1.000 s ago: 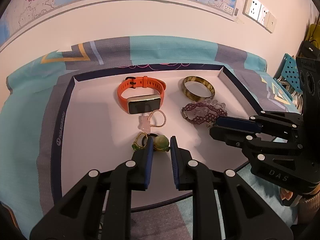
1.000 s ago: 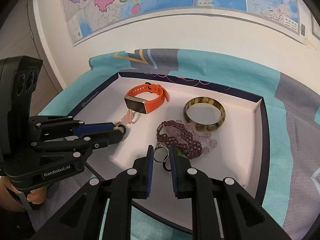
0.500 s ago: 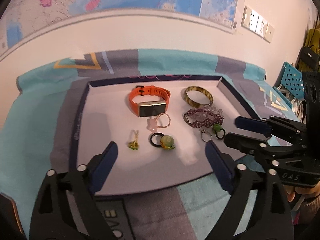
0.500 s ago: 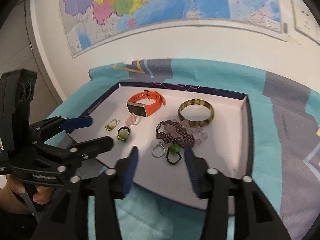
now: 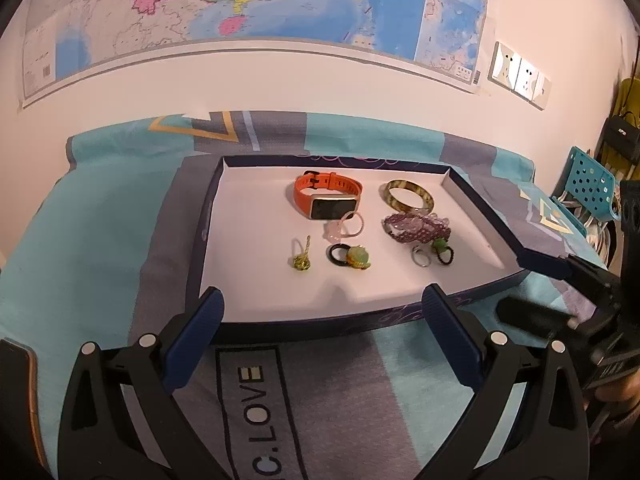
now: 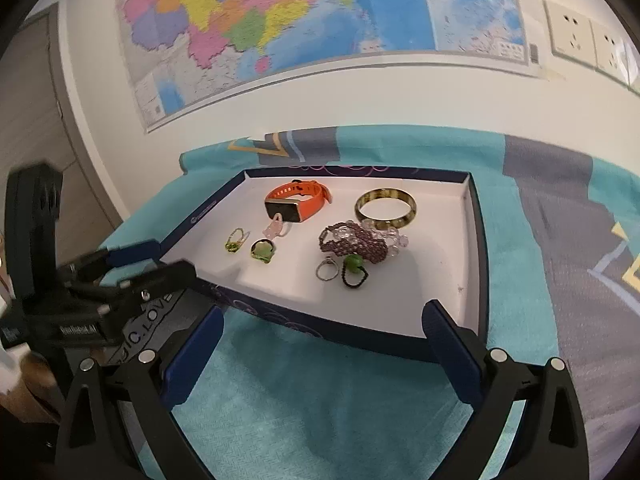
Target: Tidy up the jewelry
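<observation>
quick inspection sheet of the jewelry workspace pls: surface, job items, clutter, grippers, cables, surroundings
Surface: teal and grey printed cloth under a shallow white tray with dark blue walls.
Job's things: all in the tray: orange smart band, olive bangle, purple bead bracelet, pink charm ring, small green-stone ring, black ring with green stone, silver ring, black bead ring with green bead.
Clutter: nothing seen.
Grippers: left gripper and right gripper open, empty, short of the tray.
Cables: nothing seen.
Surroundings: wall map, white wall sockets, blue perforated basket.
</observation>
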The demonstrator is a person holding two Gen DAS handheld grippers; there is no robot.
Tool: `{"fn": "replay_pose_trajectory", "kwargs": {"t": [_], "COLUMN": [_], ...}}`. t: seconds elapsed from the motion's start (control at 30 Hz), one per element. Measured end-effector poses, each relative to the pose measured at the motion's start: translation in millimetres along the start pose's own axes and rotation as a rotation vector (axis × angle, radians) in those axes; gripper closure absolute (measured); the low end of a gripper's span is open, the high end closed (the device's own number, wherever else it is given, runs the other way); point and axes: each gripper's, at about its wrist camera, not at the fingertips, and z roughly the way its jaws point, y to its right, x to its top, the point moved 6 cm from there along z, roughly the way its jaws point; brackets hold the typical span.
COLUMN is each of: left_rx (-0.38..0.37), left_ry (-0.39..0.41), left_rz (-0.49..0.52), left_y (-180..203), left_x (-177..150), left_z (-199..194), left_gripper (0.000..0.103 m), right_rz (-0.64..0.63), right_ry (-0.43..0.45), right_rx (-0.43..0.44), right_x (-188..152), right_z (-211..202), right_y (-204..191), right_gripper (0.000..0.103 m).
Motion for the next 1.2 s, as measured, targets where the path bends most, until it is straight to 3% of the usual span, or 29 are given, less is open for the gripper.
{"fn": "replay_pose_trajectory", "kwargs": {"t": [0.27, 0.67, 0.9, 1.2], "left_rx": [-0.124, -0.055, -0.009, 0.023], "left_ry": [0.079, 0.068, 0.053, -0.022], "left_rz": [-0.168, -0.133, -0.096, -0.055], "left_y": [-26.8, -23.4, -17.3, -3.7], "left_x": [1.9, 0.9, 1.4, -5.7], "left_z": [-16.4, -14.0, -12.1, -14.8], "left_gripper": [0.006, 0.006, 0.006, 0.006], "right_rz": [0.022, -0.052, -0.030, 0.010], "right_ry": [0.023, -0.010, 0.042, 0.010], "right_rx": [0.018, 0.036, -0.016, -0.065], "right_x": [1.5, -0.7, 1.3, -9.2], "right_z": [-5.2, 1.2, -10.0, -16.6], "right_y": [2.0, -13.7, -8.1, -10.1], "right_gripper": [0.007, 0.007, 0.007, 0.007]}}
